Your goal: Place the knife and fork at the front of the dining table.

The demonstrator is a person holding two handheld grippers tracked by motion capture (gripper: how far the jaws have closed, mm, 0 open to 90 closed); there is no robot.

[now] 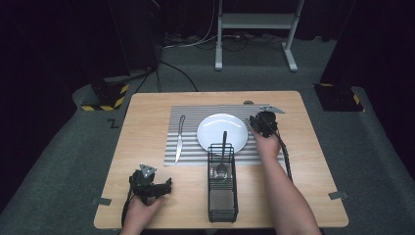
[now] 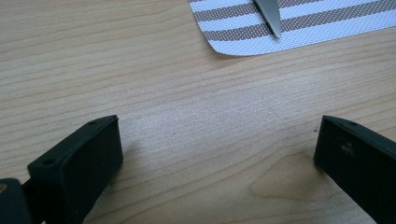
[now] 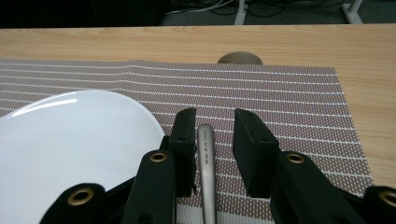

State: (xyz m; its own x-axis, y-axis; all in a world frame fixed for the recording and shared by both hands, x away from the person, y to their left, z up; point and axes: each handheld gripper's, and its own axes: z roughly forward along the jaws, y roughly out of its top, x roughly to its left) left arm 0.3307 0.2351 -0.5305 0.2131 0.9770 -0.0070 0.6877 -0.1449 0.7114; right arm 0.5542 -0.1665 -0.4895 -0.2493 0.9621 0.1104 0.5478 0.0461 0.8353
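The work in hand looks like laying a place setting from a wire cutlery basket (image 1: 222, 183).

At the lower left of the high view, the left gripper (image 1: 164, 187) rests on the worktop (image 1: 147, 122) with its jaws wide apart and nothing between them; it seems idle.

Left of centre, a knife (image 1: 179, 137) already lies on the striped placemat (image 1: 188, 110), beside the white plate (image 1: 222, 131) in the middle. That part looks done.

In front of the plate, a spoon (image 1: 223, 157) stands in the basket, so it is probably yet to be set out.

Right of the plate, the right gripper (image 3: 214, 135) straddles a metal handle (image 3: 206, 172) lying on the placemat, likely a fork. Its jaws stand slightly apart from the handle, not pressing it, so this piece appears just placed.
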